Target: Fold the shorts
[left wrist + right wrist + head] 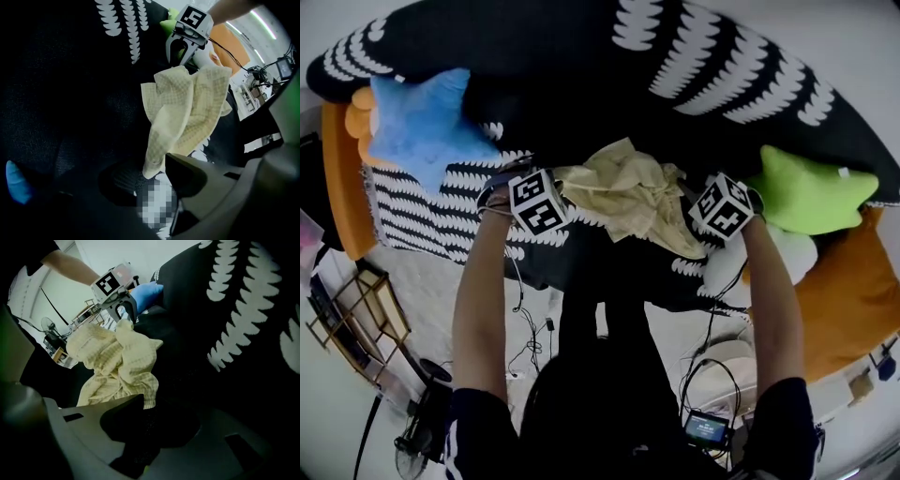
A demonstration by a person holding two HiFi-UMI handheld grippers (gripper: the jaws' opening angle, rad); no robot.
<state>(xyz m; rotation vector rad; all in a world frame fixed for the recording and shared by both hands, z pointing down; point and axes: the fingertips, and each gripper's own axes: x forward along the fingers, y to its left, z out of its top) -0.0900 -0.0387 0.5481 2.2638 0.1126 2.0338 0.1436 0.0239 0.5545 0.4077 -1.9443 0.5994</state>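
Observation:
The pale yellow checked shorts (628,192) lie bunched on the black bedspread (581,75), between my two grippers. My left gripper (551,192) points down at their left end. In its own view one corner of the shorts (187,108) sits pinched between the jaws of the left gripper (150,176). My right gripper (712,202) is at the right end. The hem of the shorts (117,362) meets the jaws of the right gripper (161,413). Each gripper view shows the cloth rising in a peak to the tips of the other: the right gripper (182,63) and the left gripper (124,320).
A blue star pillow (422,122) lies at the left and a green star pillow (811,192) at the right. Orange cushions (853,300) sit at the bed's edges. On the floor below are cables, a wooden rack (356,309) and a small screen (708,429).

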